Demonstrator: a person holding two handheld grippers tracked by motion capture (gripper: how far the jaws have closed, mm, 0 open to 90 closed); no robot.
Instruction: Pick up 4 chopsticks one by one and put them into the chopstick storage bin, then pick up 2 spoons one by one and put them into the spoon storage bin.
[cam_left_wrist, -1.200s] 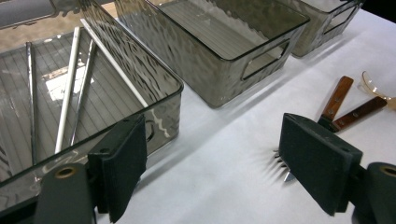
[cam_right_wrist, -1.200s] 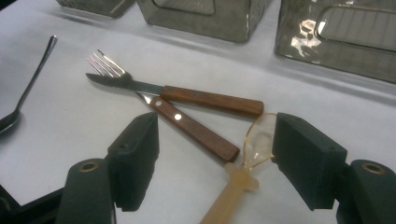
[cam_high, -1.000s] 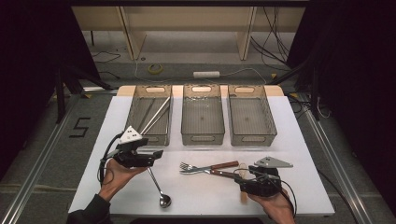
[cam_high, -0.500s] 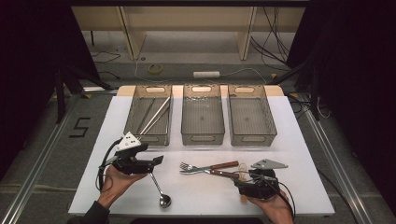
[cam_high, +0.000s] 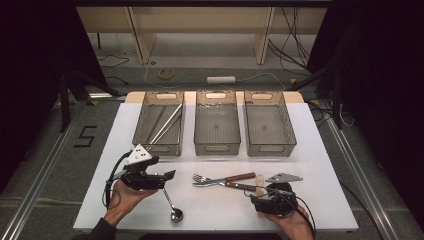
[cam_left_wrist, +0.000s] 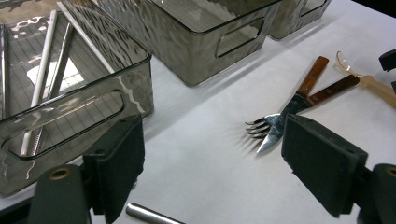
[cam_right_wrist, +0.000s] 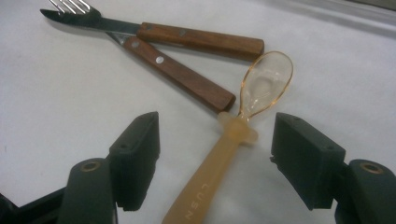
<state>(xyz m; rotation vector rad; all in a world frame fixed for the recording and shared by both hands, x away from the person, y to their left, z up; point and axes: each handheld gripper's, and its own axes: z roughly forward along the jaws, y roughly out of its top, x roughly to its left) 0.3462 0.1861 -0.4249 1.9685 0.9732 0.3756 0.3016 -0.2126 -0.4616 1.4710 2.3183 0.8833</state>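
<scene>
A translucent amber spoon (cam_right_wrist: 266, 84) lies on the white table (cam_high: 320, 150), its handle running between the jaws of my right gripper (cam_right_wrist: 222, 147), which is open and close above it. Just beyond, a fork and a knife (cam_right_wrist: 187, 60) with wooden handles lie crossed (cam_high: 225, 180). My left gripper (cam_high: 170, 176) is open too, held above the table left of the fork (cam_left_wrist: 261, 128). A metal spoon (cam_high: 172, 207) lies below it, and its handle end (cam_left_wrist: 149, 215) shows between the jaws. My right gripper (cam_high: 259, 192) sits near the front right edge.
Three translucent grey bins stand in a row at the back: the left bin (cam_high: 145, 145) holds several metal rods (cam_left_wrist: 44, 79), and the middle bin (cam_high: 216, 149) and right bin (cam_high: 270, 149) look bare. Dark floor and cables surround the table.
Both grippers have drawn back slightly toward the near edge of the table. The cutlery has not moved.
</scene>
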